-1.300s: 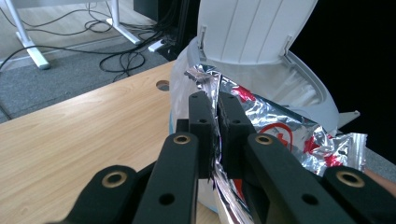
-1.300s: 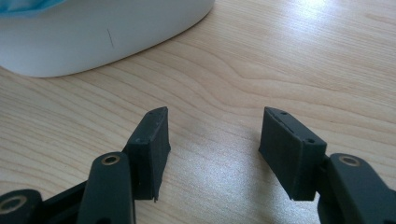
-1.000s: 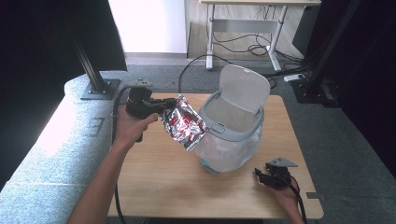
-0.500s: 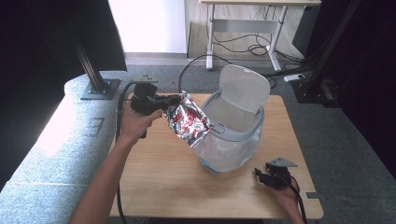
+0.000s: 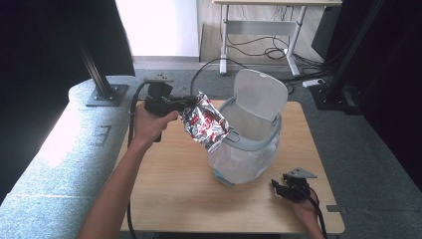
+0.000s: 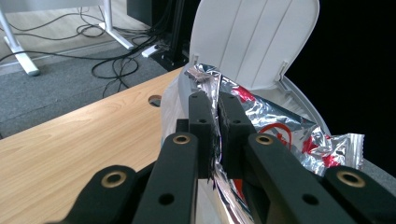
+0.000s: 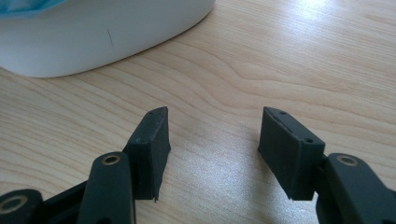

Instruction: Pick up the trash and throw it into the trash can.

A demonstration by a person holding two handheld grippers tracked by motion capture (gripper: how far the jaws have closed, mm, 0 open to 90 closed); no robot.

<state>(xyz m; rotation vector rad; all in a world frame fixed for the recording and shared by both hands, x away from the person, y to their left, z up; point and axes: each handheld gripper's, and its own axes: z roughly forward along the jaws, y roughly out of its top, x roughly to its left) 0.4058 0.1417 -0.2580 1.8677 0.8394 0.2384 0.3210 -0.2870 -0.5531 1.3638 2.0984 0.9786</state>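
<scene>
A crumpled silver and red foil bag (image 5: 205, 122) hangs in the air at the left rim of a white bin (image 5: 249, 149) whose lid (image 5: 259, 99) stands up. My left gripper (image 5: 191, 105) is shut on the bag's top edge. In the left gripper view the foil bag (image 6: 280, 126) is pinched between the black jaws of the left gripper (image 6: 217, 105), with the bin lid (image 6: 252, 37) right behind. My right gripper (image 5: 279, 189) rests low on the table at the front right of the bin. Seen from the right gripper view, the right gripper (image 7: 212, 137) is open over bare wood.
The wooden table (image 5: 169, 199) carries the bin, which has a clear liner. In the right gripper view the bin's white base (image 7: 93, 37) sits close ahead. A grey padded bench (image 5: 54, 164) runs along the left. Cables and a desk frame (image 5: 259, 30) lie on the floor beyond.
The left hand has carried the foil bag a little up and toward the bin's rim. The right gripper has stayed put.
</scene>
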